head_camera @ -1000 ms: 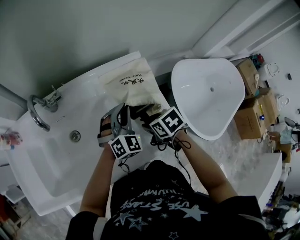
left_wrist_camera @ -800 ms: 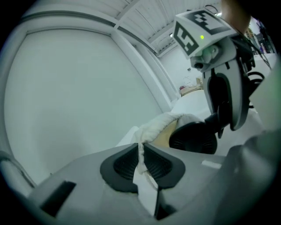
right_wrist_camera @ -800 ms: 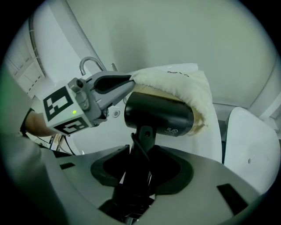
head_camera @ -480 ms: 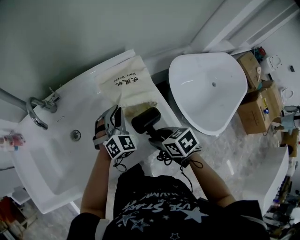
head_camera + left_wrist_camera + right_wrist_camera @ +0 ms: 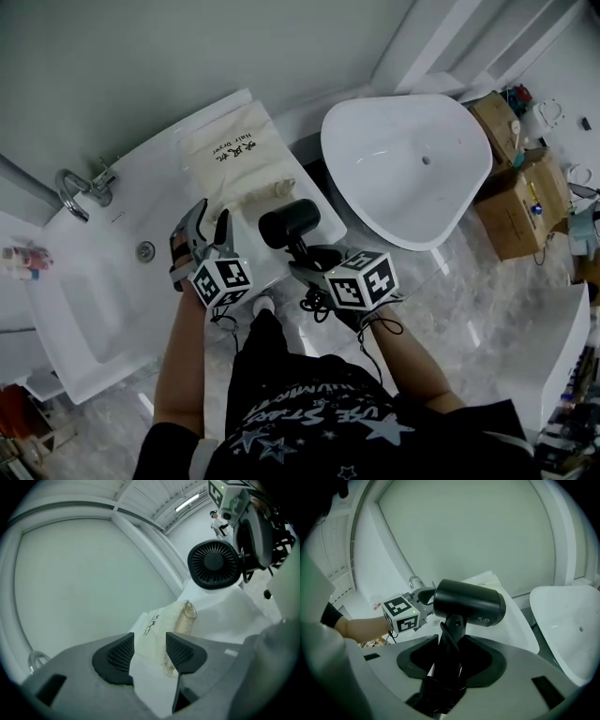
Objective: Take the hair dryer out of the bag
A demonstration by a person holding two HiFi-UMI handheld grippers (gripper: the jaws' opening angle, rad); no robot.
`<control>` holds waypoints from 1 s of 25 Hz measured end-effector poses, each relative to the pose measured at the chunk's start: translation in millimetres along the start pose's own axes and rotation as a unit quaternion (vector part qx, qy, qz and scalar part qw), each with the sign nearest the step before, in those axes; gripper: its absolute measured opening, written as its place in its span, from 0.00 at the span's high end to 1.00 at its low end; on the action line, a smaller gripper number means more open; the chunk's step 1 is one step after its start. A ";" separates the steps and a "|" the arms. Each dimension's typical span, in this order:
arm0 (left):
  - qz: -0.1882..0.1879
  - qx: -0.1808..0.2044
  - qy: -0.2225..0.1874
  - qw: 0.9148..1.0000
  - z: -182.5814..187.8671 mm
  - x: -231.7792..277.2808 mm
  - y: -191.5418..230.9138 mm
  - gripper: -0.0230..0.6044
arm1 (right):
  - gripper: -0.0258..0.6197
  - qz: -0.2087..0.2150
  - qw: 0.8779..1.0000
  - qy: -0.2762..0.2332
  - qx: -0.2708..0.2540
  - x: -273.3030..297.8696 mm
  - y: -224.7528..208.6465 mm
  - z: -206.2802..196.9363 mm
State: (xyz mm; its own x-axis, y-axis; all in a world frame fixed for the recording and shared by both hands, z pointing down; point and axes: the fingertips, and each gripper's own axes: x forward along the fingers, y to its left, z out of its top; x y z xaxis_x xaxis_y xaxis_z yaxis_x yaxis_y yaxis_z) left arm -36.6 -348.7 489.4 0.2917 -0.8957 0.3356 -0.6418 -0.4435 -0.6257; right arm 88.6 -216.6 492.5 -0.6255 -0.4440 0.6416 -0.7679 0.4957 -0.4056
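My right gripper (image 5: 302, 265) (image 5: 449, 660) is shut on the handle of a black hair dryer (image 5: 289, 223) (image 5: 468, 602) and holds it upright above the white counter (image 5: 169, 183), clear of the bag. The dryer's rear grille (image 5: 213, 564) faces my left gripper. The cream cloth bag (image 5: 234, 164) (image 5: 157, 623) with dark print lies flat on the counter, its ruffled mouth toward me. My left gripper (image 5: 208, 220) (image 5: 149, 653) hovers at the bag's near end with its jaws opening. The pads stand apart and press on nothing, and the cloth shows through the gap.
A sink with a chrome faucet (image 5: 73, 192) and drain (image 5: 143, 250) sits left of the bag. A large white basin (image 5: 408, 164) stands to the right, with cardboard boxes (image 5: 511, 206) beyond it. A glossy floor lies below.
The hair dryer came out of the bag's mouth and rose toward me in the right gripper. The left gripper let go of the bag's edge, opened and drew back.
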 end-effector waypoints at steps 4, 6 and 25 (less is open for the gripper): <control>0.026 -0.016 -0.020 0.999 19.8 -39.3 1.7 0.61 | 0.69 0.012 0.999 -0.049 -0.017 -23.1 19.0 -0.3; 0.034 -0.041 -0.035 0.998 33.0 -65.9 -3.9 0.61 | 0.69 0.016 0.997 -0.076 -0.021 -39.8 28.9 -5.7; 0.017 -0.313 -0.013 0.949 28.7 -315.4 -121.8 0.91 | 0.68 0.063 0.987 -0.140 -0.043 -150.6 113.8 -148.9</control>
State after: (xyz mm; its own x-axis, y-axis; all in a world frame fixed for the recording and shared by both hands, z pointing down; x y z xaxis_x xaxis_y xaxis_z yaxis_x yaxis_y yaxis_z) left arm -30.1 -13.1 439.6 0.2748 -0.9135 0.2999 -0.9450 -0.3142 -0.0912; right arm 116.0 17.9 446.7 -0.7384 -0.5575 0.3795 -0.6744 0.6165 -0.4064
